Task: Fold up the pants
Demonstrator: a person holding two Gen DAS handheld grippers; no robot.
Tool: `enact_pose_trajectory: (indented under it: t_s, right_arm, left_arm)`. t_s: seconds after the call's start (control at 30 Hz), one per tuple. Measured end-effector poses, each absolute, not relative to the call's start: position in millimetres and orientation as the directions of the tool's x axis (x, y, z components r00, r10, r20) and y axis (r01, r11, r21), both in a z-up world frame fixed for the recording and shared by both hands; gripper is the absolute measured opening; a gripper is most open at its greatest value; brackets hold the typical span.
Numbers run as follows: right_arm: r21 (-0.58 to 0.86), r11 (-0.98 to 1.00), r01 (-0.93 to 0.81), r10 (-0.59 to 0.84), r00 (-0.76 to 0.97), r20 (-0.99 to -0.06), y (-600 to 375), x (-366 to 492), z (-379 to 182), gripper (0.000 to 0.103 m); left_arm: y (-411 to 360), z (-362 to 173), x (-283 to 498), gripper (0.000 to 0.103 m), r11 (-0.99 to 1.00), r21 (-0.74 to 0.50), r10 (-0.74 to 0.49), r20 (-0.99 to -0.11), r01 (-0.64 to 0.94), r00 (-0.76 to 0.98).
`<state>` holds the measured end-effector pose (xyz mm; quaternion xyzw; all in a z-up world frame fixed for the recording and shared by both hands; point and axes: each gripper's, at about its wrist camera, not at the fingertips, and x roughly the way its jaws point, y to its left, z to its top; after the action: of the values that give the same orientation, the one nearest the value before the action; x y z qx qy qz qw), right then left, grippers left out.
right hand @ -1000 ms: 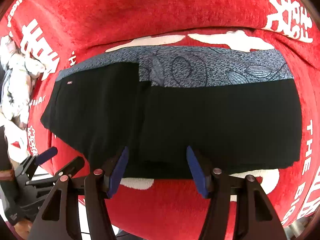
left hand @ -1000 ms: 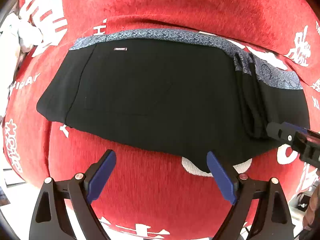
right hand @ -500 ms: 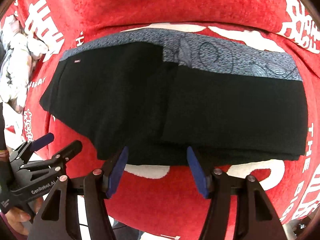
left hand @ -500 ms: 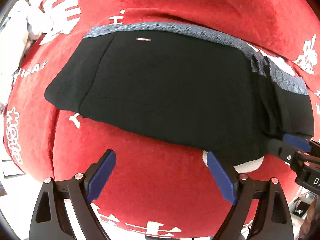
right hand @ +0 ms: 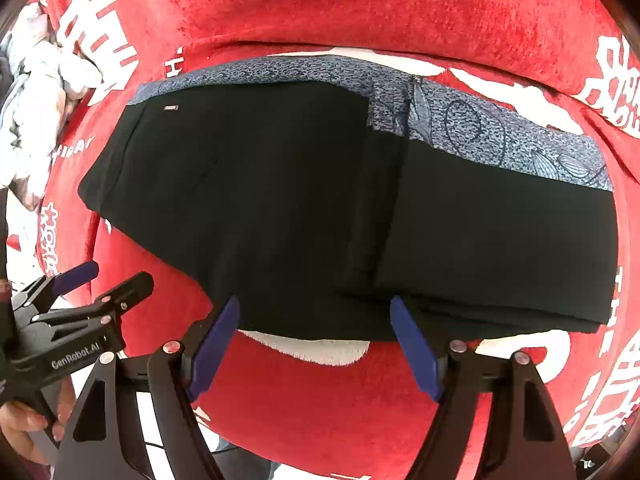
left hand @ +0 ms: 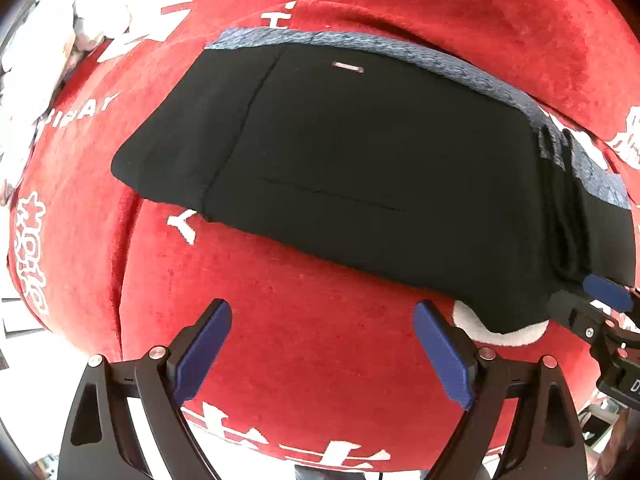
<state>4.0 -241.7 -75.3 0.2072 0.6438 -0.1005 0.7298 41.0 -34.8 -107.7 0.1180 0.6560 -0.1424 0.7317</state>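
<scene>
The black pants point(left hand: 360, 160) lie folded flat on a red cloth point(left hand: 320, 380), a blue-grey patterned band along their far edge. In the right wrist view a doubled layer of the pants point(right hand: 500, 240) covers their right half. My left gripper point(left hand: 320, 316) hangs open over bare red cloth, just short of the pants' near edge. My right gripper point(right hand: 314, 308) is at that near edge, its jaws opening; the hem shows between the tips and the pads do not press on it. Each gripper appears in the other's view: right gripper point(left hand: 584, 298), left gripper point(right hand: 114, 276).
The red cloth point(right hand: 320, 400) carries large white characters and drops off at the near edge. A crumpled white garment point(right hand: 36, 92) lies at the far left, also seen as white garment point(left hand: 80, 12). A hand point(right hand: 20, 420) holds the left gripper's handle.
Both grippers have slid left along the pants' near edge. The left one now has more red cloth ahead of it. The right jaws have spread wider.
</scene>
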Motion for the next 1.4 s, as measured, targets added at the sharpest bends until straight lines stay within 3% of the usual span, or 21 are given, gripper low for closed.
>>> enact_pose_trajectory:
  t_s: [0.53,0.87,1.2,1.4]
  right_arm:
    - [0.148,0.906,0.398,0.097,0.146,-0.985,-235,23,-64,0.081]
    - [0.196,0.898,0.393,0.165,0.112,-0.980,-222,38,-93,0.081]
    - [0.221,0.882,0.416,0.192,0.110,-0.975,-222,35,-107,0.082]
    - [0.224,0.887,0.404,0.195,0.112,-0.974,-219,37,-109,0.089]
  left_arm:
    - [1,-119,78,0.093,0.965,-0.031,-0.062,-0.992,0.260,0.113]
    - [22,-124,92,0.093,0.972,-0.073,-0.100,-0.989,0.222,0.112]
    - [71,-126,118,0.093,0.942,-0.307,-0.319,-0.944,0.137,0.080]
    - [99,-146,120,0.093,0.874,-0.487,-0.487,-0.873,0.011,0.038]
